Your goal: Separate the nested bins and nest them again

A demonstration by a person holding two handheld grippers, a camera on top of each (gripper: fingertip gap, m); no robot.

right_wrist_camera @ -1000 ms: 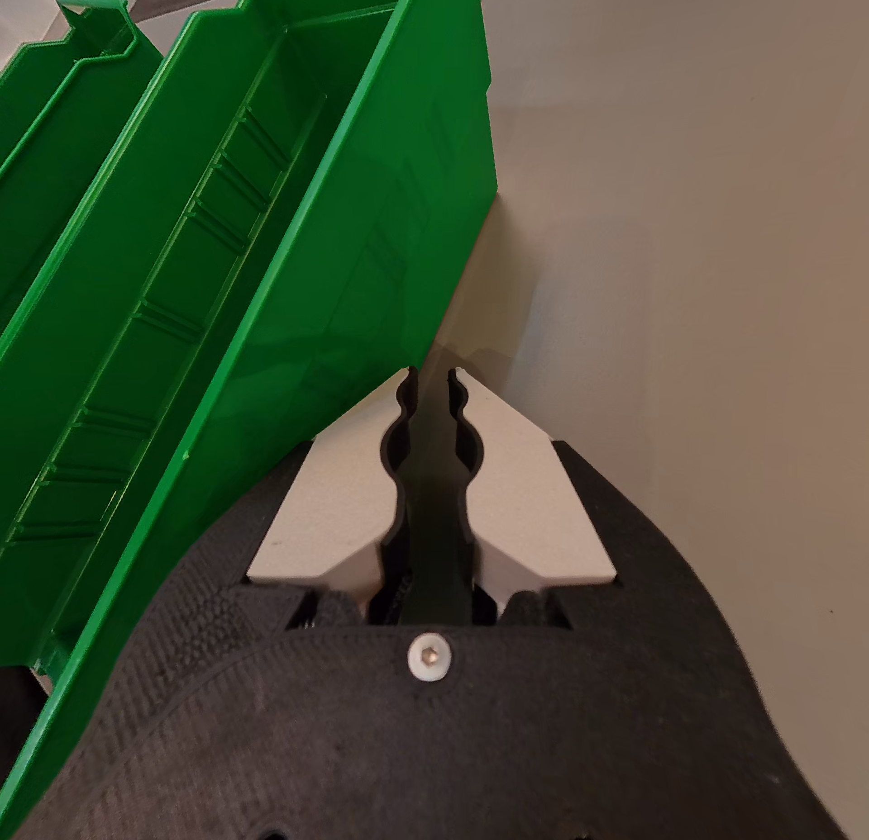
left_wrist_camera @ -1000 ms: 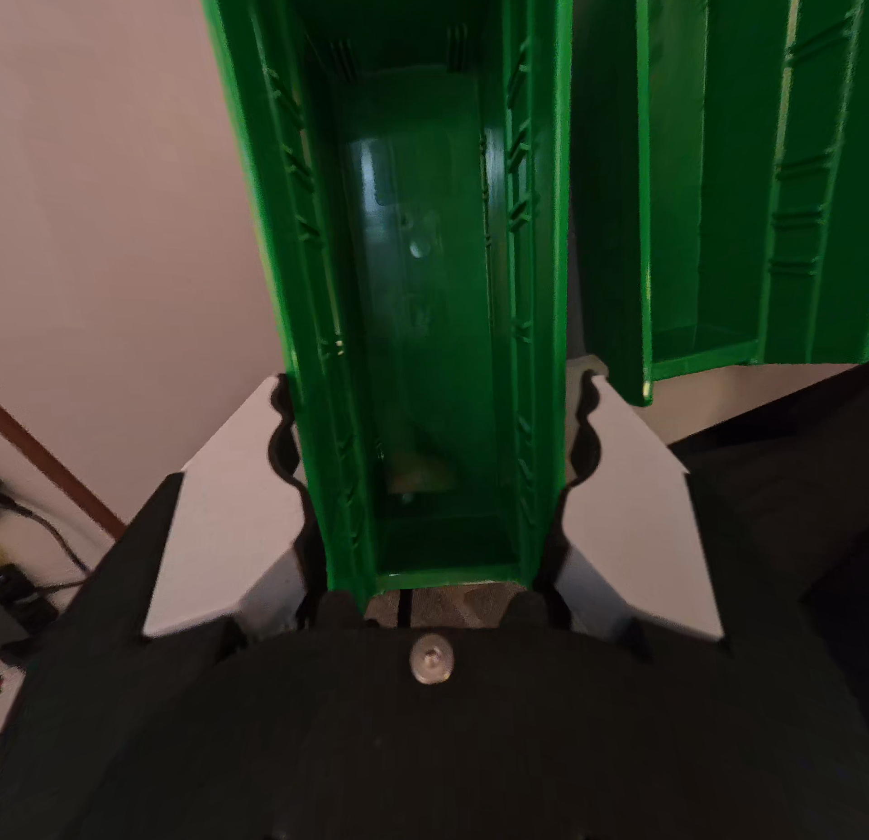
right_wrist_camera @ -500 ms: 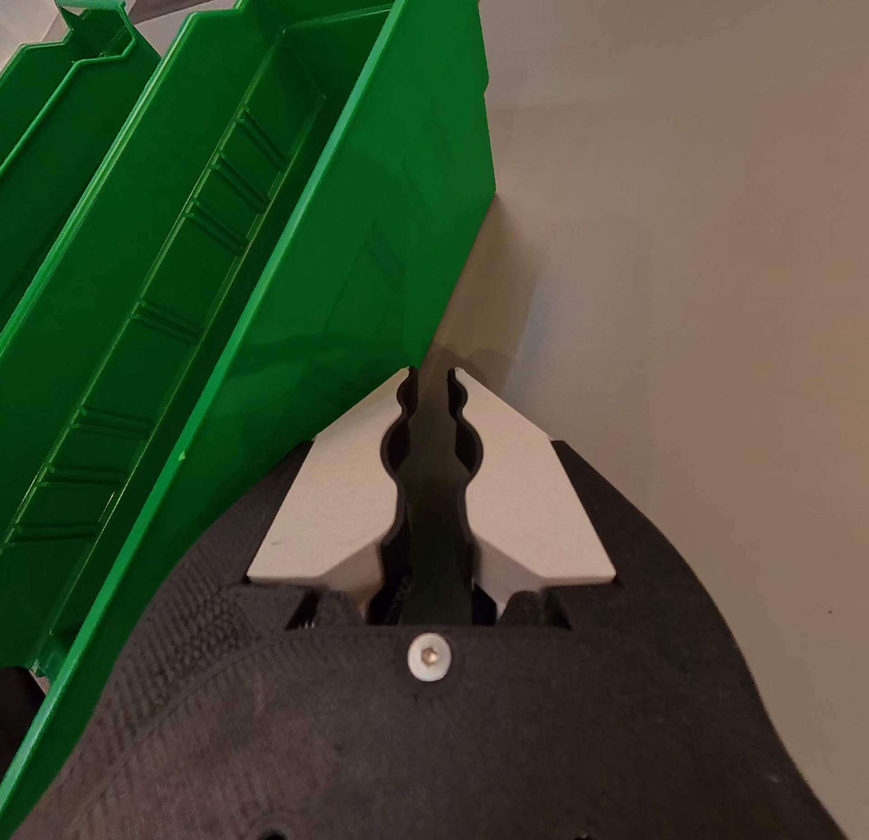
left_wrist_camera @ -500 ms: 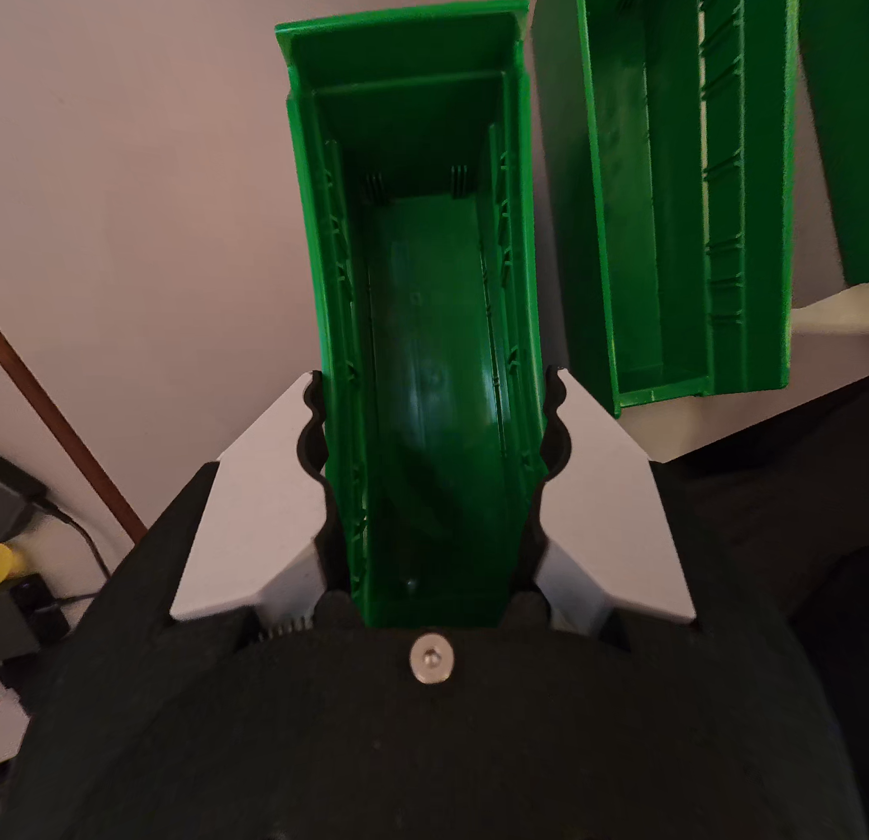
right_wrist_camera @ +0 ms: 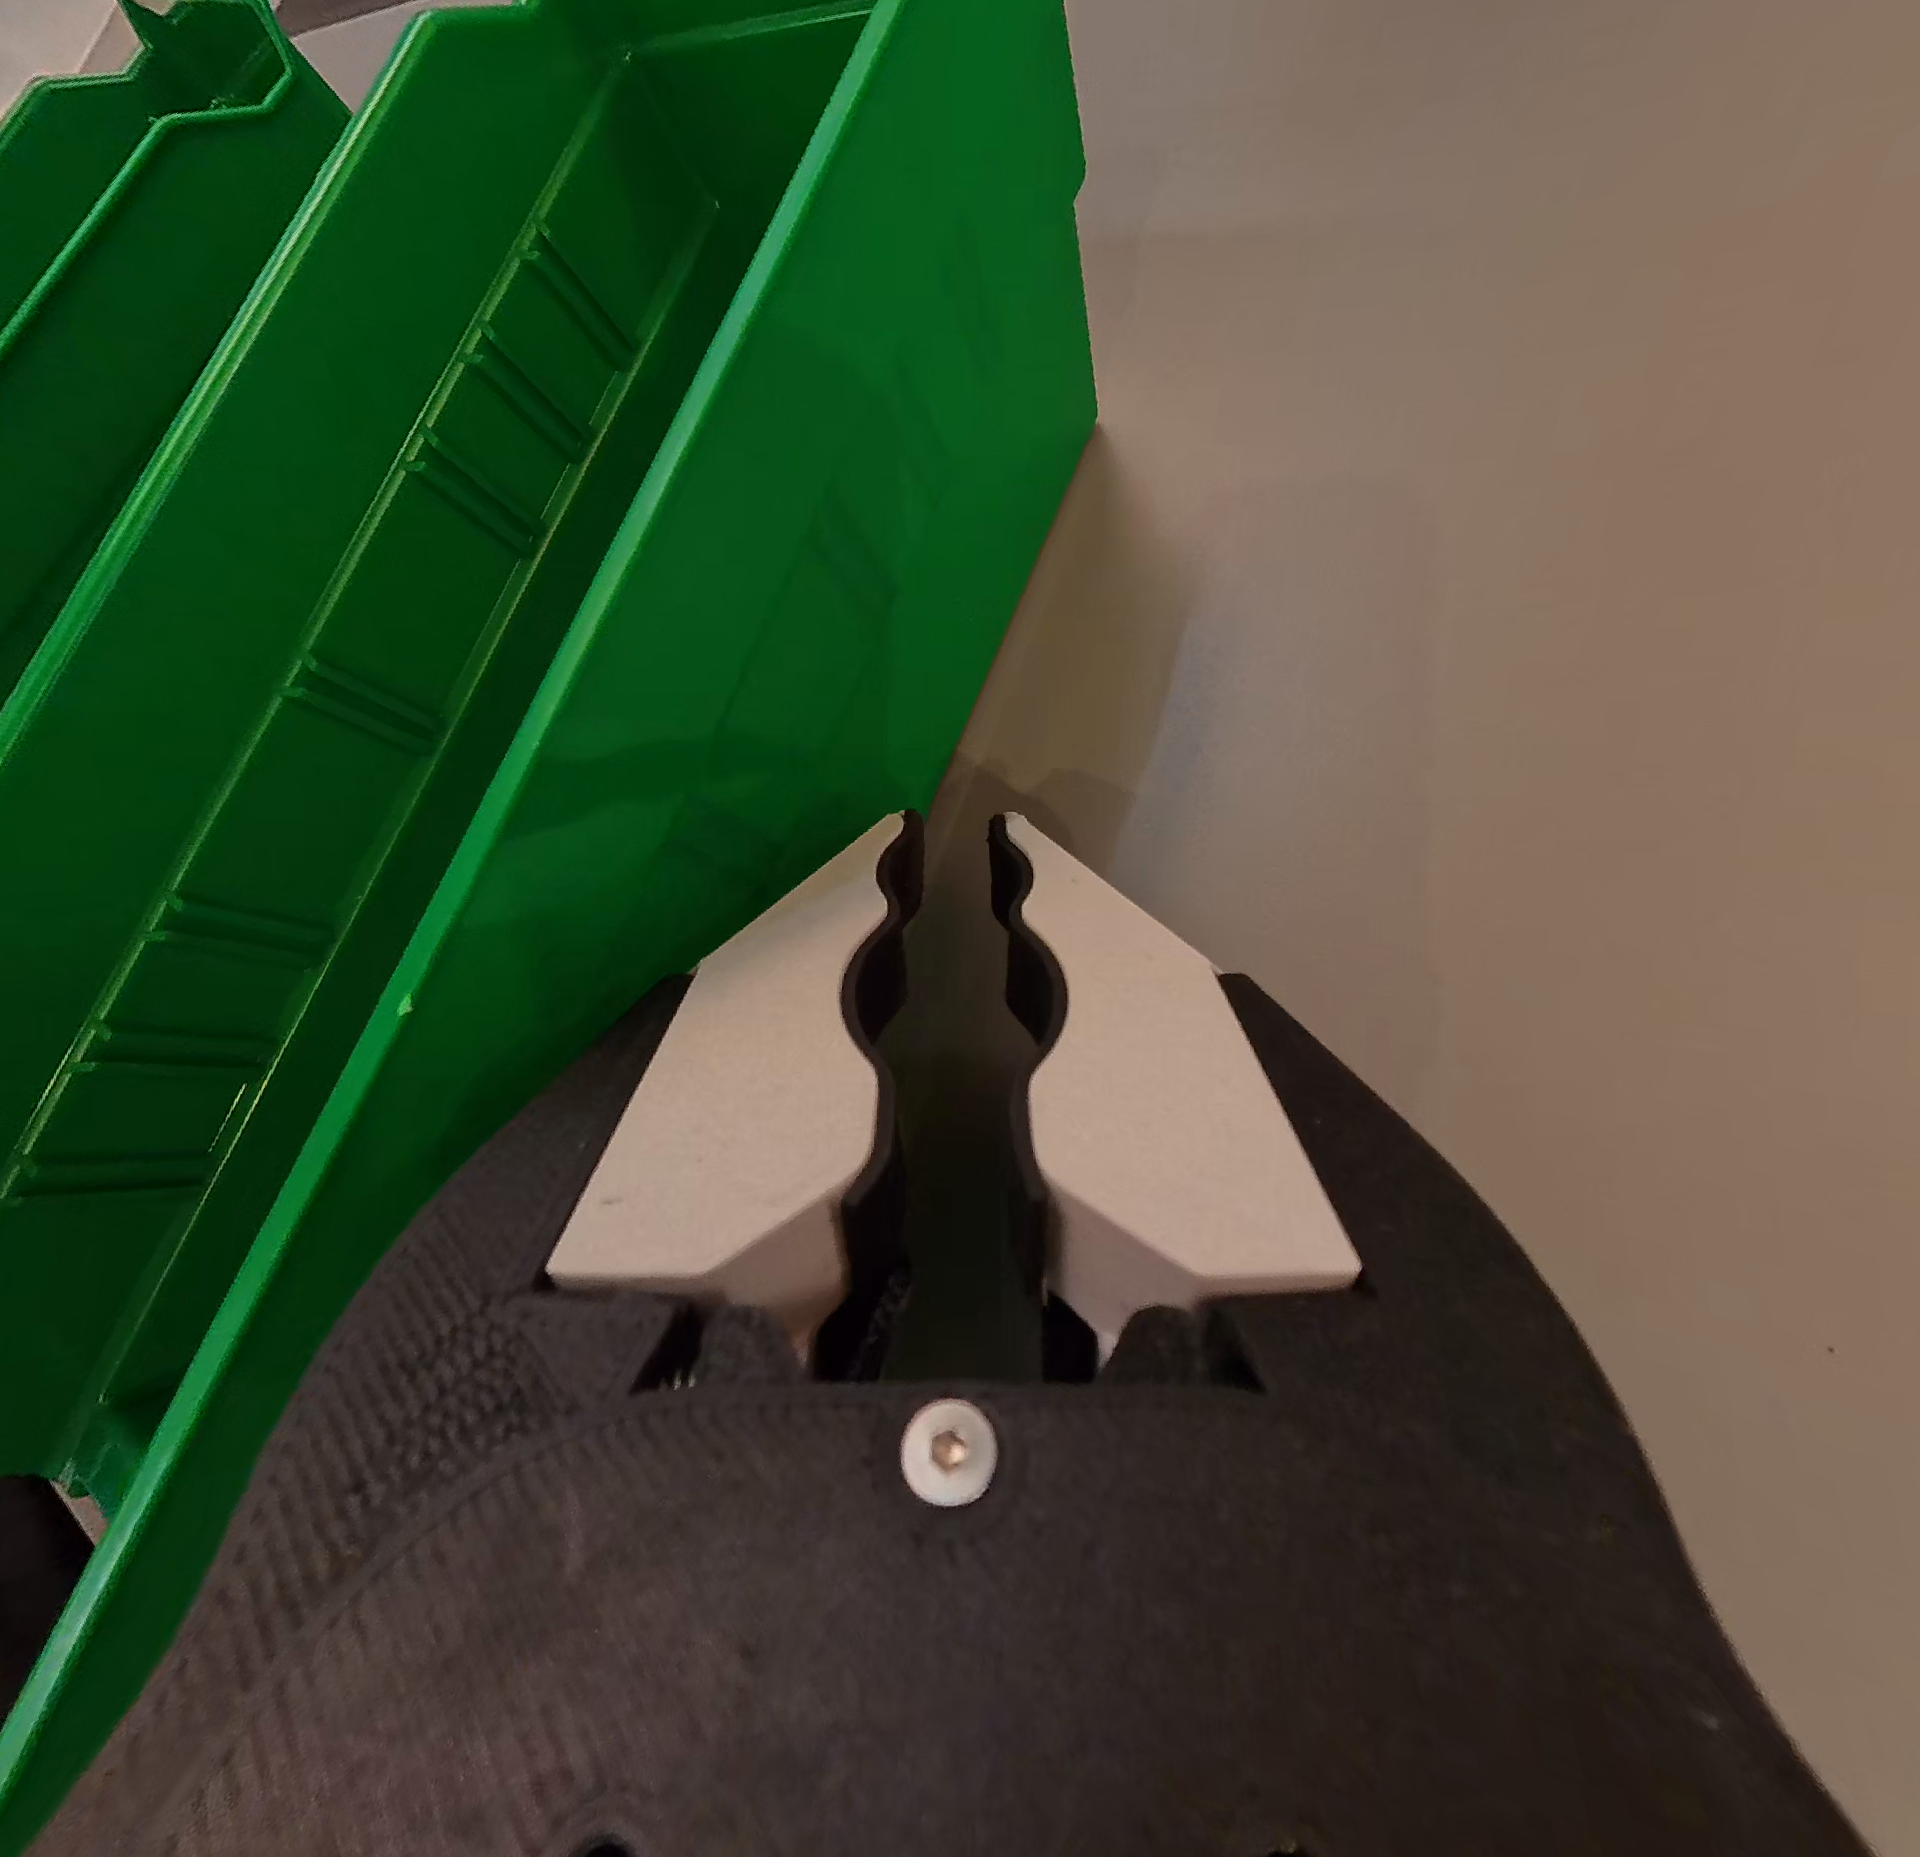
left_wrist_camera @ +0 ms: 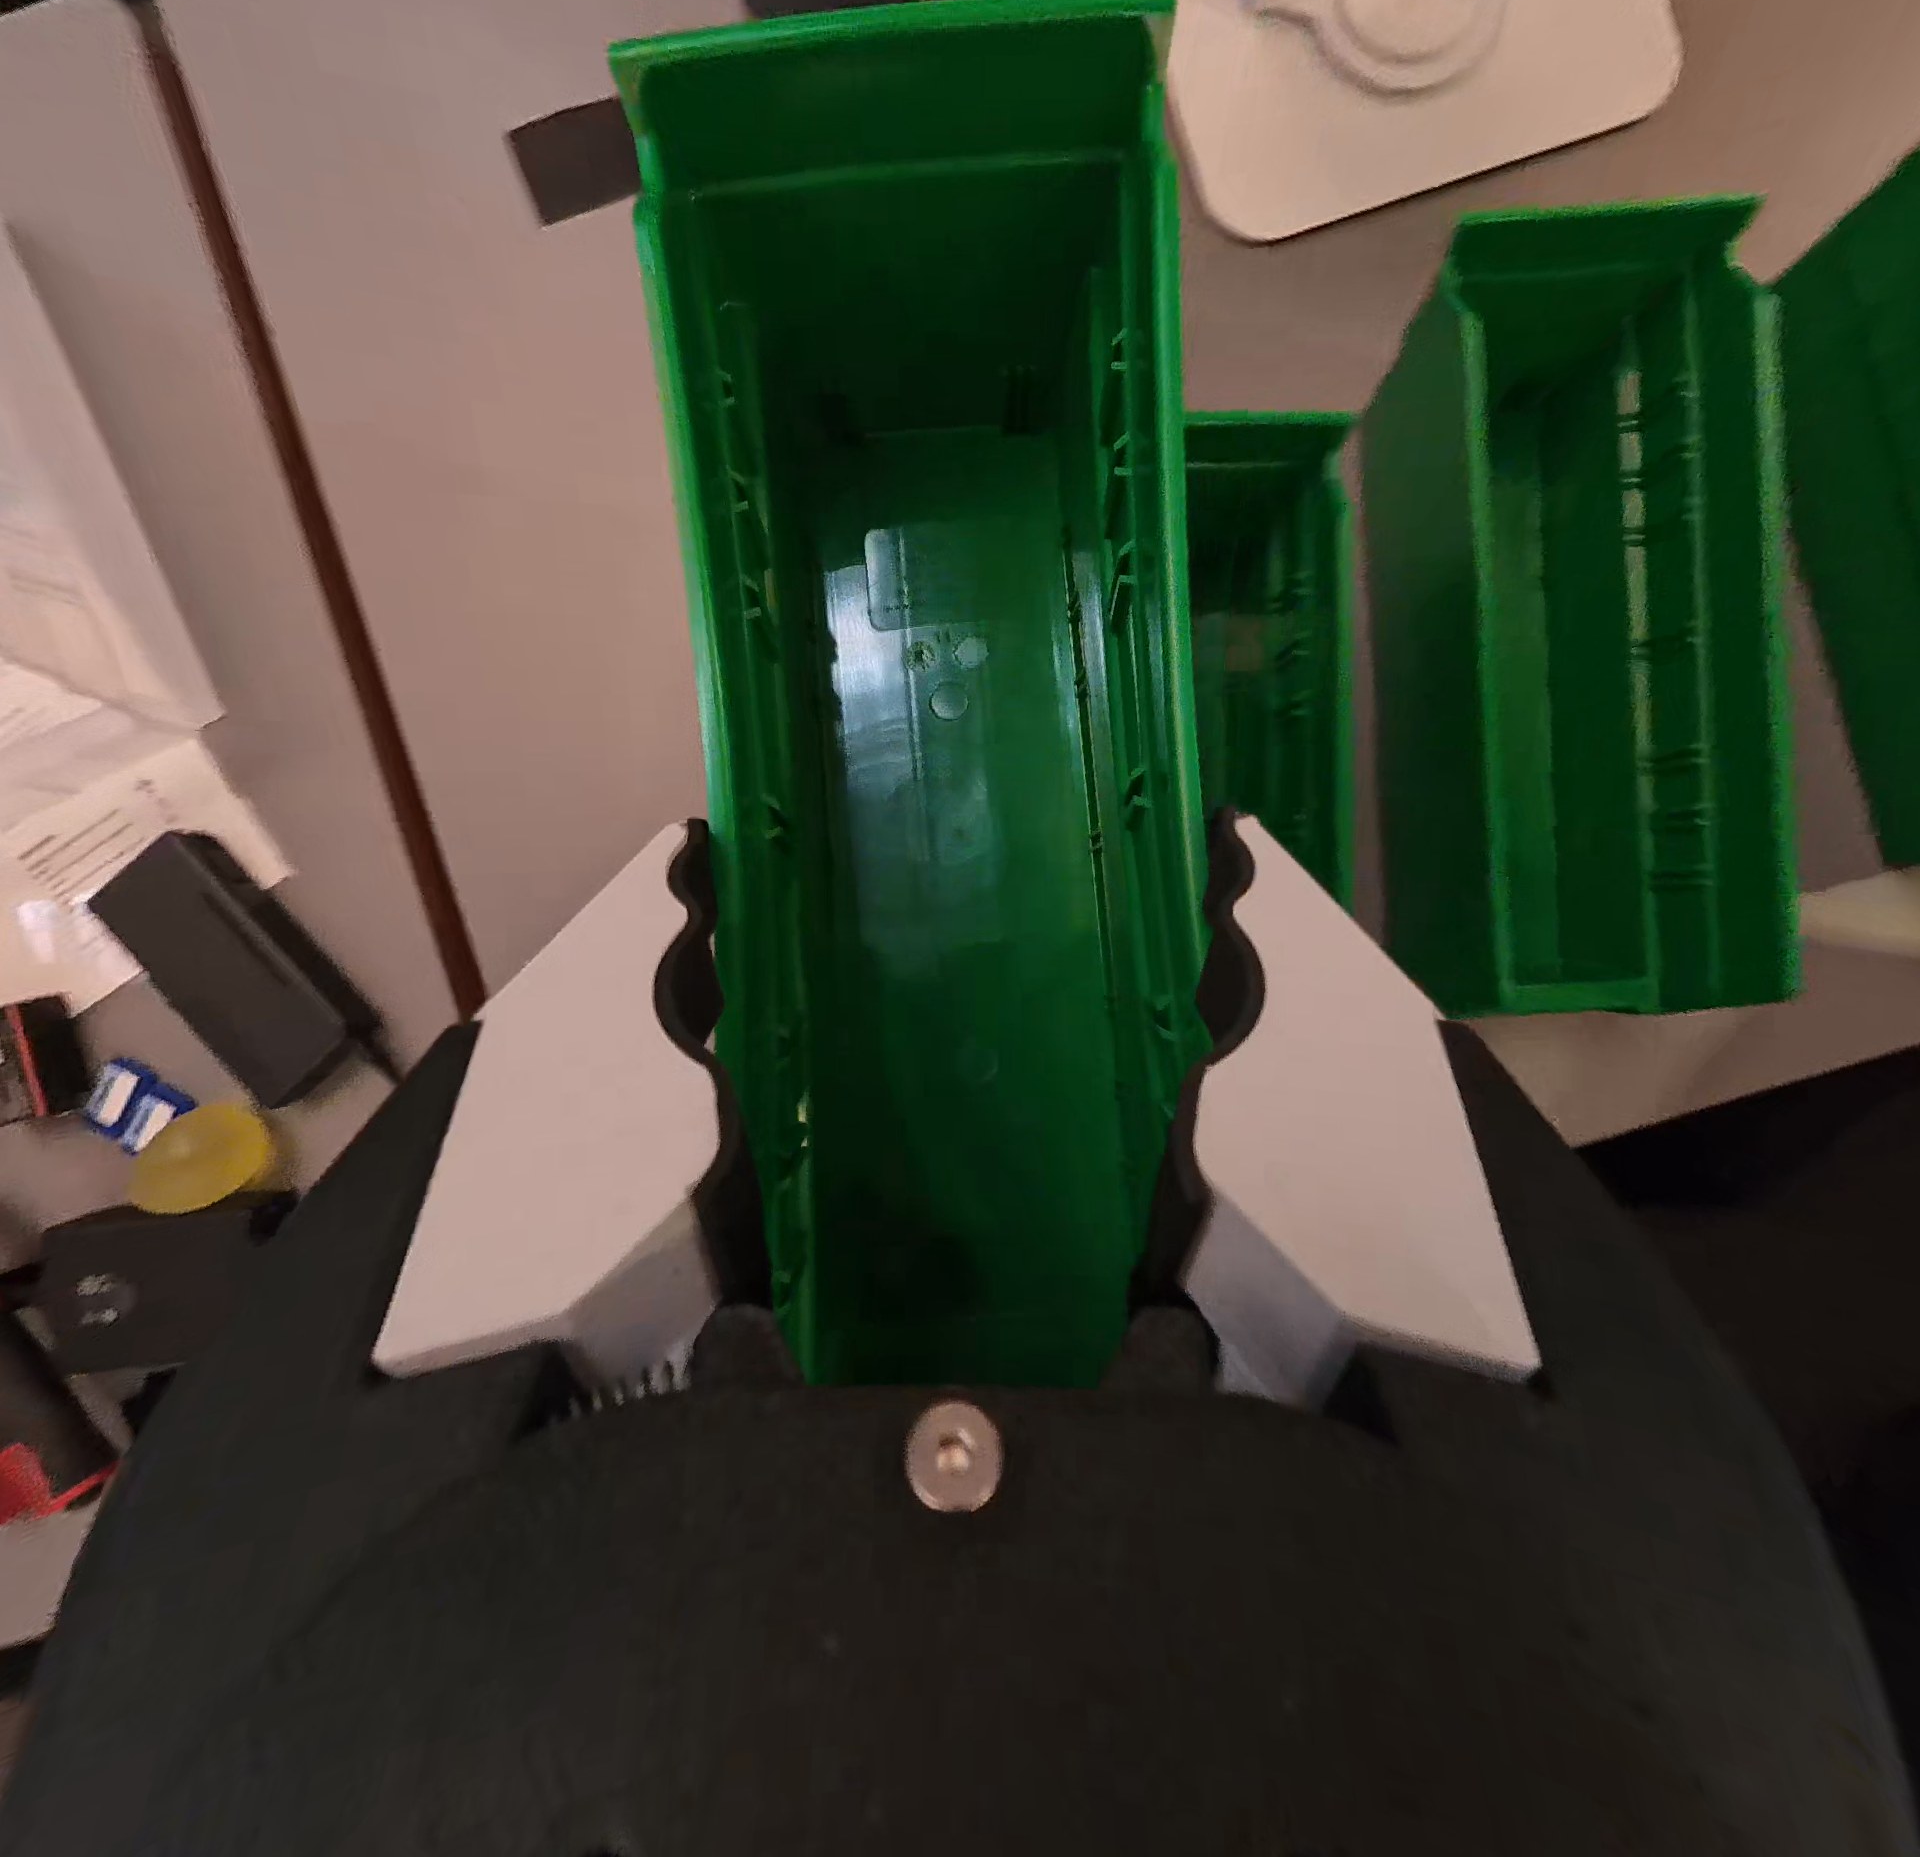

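Now L gripper (left_wrist_camera: 961,976), clamping green bin (left_wrist_camera: 935,664), lifted higher; R gripper (right_wrist_camera: 956,976) unchanged, nearly closed.

The bins (left_wrist_camera: 966,768) are bright green with ribbed walls. The fingers (left_wrist_camera: 561,1111) are pale grey, edged with black wavy pads, on black textured bodies. The bench (right_wrist_camera: 1507,457) is beige.

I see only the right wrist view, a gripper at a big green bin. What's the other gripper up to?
Observer: The left gripper is shut on a narrow green bin, clamping its long sides.
Operator: My right gripper pinches the large green bin. Is that narrow one empty?
Observer: Nothing loose shows inside it.
Operator: What's beyond it?
Observer: A white tray past its far end.
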